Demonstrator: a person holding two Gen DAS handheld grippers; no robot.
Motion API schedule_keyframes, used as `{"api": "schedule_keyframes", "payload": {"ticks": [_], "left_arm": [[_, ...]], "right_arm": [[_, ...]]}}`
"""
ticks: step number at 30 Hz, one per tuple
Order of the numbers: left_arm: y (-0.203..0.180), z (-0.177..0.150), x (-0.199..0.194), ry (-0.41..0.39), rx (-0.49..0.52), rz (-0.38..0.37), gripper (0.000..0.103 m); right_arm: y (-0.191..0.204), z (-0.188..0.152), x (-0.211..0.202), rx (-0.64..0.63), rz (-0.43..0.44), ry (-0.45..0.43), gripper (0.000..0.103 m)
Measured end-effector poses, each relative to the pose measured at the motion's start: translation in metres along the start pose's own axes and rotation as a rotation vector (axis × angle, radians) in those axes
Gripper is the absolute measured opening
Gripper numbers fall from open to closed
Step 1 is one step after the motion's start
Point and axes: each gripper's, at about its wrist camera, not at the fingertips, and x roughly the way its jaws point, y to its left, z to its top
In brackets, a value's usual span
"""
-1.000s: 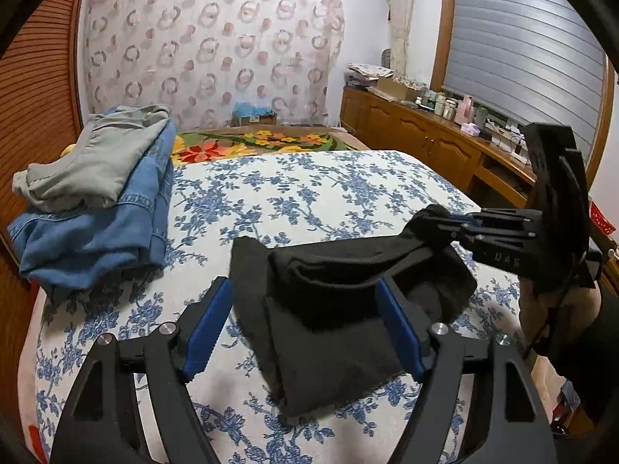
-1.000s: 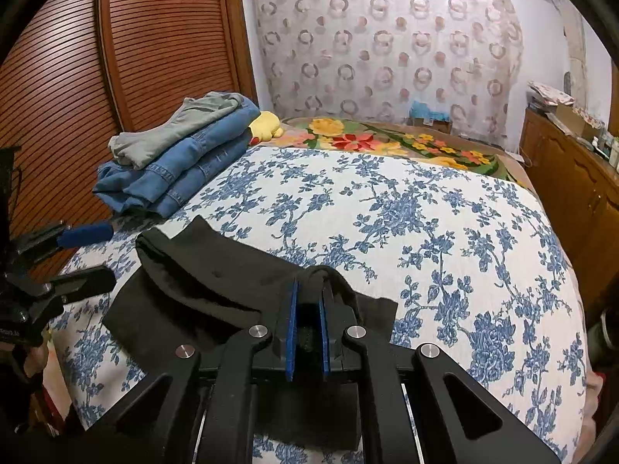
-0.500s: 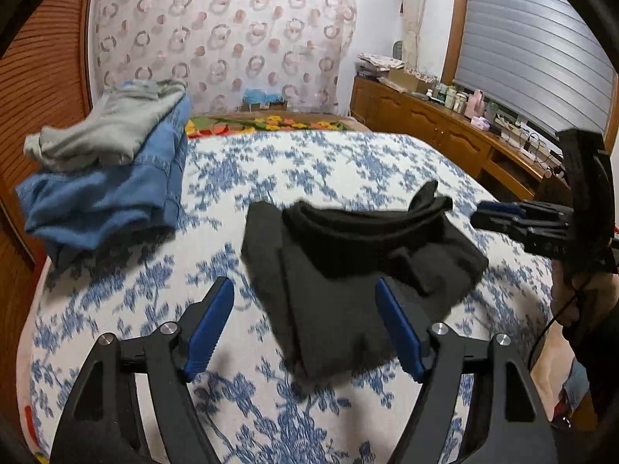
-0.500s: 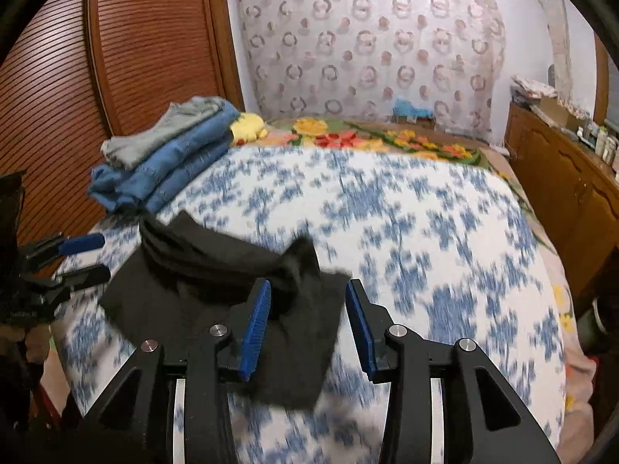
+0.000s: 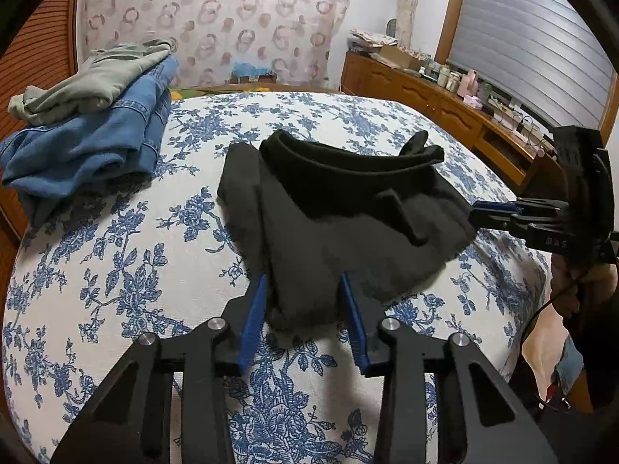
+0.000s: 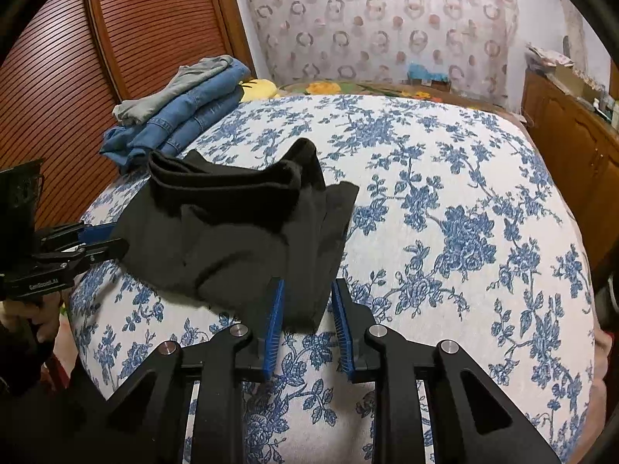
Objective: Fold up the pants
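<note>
Bed: a blue-and-white floral bedspread (image 5: 154, 255) covers the mattress.
Pants: black pants (image 5: 348, 208), partly folded and bunched, lie mid-bed.
Left hand-held gripper (image 5: 303, 290): jaws partly apart, straddling the near corner of the pants, not clamped.
Right hand-held gripper (image 6: 307, 294): jaws partly apart around another corner, cloth loose between them.
Stack: grey-green garment (image 5: 96, 77) atop folded jeans (image 5: 89, 147), near the slatted wooden wardrobe (image 6: 77, 38).
Room: ring-patterned curtain (image 6: 387, 19), wooden cabinets (image 5: 425, 96), closed shutter (image 5: 530, 38).
</note>
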Motion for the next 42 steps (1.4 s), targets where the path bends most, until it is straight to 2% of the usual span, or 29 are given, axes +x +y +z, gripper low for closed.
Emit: {"api": "schedule_keyframes", "payload": {"ticks": [8,12,13,15,18,23,32,35,40,42], "left_arm": [[-0.001,0.002,0.003,0.003,0.005,0.012,0.037],[0.001,0.002,0.004,0.004,0.003,0.011,0.036],[0.0,0.002,0.004,0.005,0.004,0.011,0.035],[0.0,0.002,0.005,0.006,0.011,0.017,0.024],[-0.003,0.003,0.001,-0.004,0.033,0.019,0.013],[0.001,0.004,-0.017,-0.043,0.019,-0.006,0.011],[-0.01,-0.015,-0.052,-0.052,0.053,-0.043,0.011],[-0.015,-0.022,-0.056,-0.05,0.074,-0.029,0.011],[-0.015,-0.027,-0.044,-0.004,0.079,0.001,0.021],[-0.013,-0.026,-0.043,-0.005,0.068,-0.001,0.033]], "right_arm": [[0.006,-0.001,0.005,-0.012,0.001,0.007,0.026],[0.008,-0.003,0.008,-0.024,0.007,0.016,0.015],[0.009,-0.002,0.007,-0.029,0.007,0.014,0.013],[0.01,-0.002,0.005,-0.039,0.003,0.004,0.007],[0.011,-0.002,-0.001,-0.044,-0.006,-0.023,0.005],[0.015,-0.006,-0.016,-0.048,-0.005,-0.048,0.005],[0.027,-0.026,-0.055,-0.073,0.026,-0.064,0.005],[0.029,-0.032,-0.059,-0.073,0.033,-0.055,0.005],[0.036,-0.041,-0.054,-0.119,-0.004,-0.014,0.005],[0.036,-0.04,-0.054,-0.116,-0.013,-0.018,0.005]]}}
